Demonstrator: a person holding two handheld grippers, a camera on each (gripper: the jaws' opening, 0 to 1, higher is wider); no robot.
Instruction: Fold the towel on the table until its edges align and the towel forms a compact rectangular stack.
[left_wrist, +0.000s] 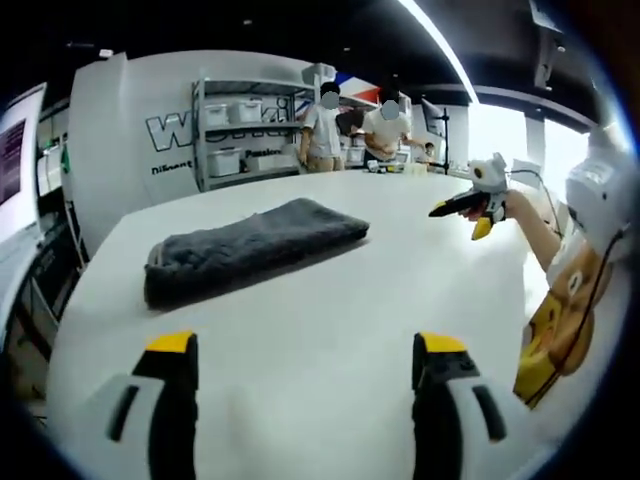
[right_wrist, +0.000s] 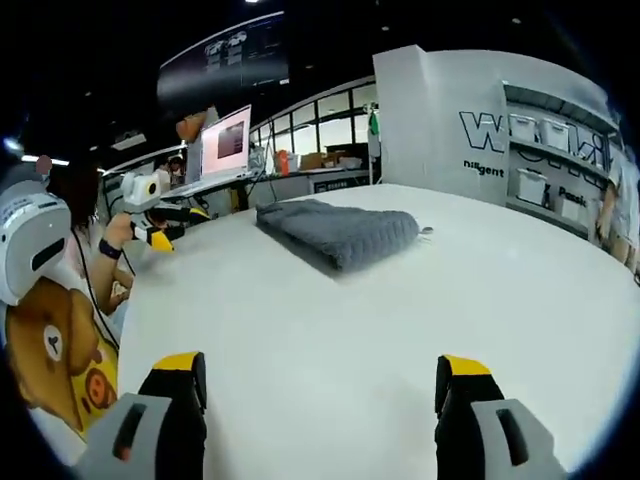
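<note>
While the grey towel (left_wrist: 250, 250) lies folded into a long, thick stack on the white desk (left_wrist: 330, 340), both grippers hang above the desk well apart from it. In the left gripper view, the left gripper (left_wrist: 305, 365) shows its two black, yellow-tipped jaws standing wide apart with nothing between them, the bare desk top beneath. The towel sits beyond them, toward the far left part of the desk, its edges roughly aligned and one end a little thicker.

In that same view the right gripper (left_wrist: 468, 208) comes in from the right, held in a person's hand (left_wrist: 515, 205) above the desk's edge; whether its jaws hold anything I cannot tell from there. The right gripper view settles it: the right gripper (right_wrist: 325, 375) has its jaws spread wide and empty, and the towel (right_wrist: 340, 230) lies ahead on the desk (right_wrist: 350, 320), near the far edge.

Behind the desk, a metal shelf unit (left_wrist: 250, 130) carries several pale storage bins (left_wrist: 225, 160); what is in them cannot be made out. Two people (left_wrist: 355, 135) stand beside a further table. A laptop (right_wrist: 225, 145) with a lit screen stands on a bench in the right gripper view.
</note>
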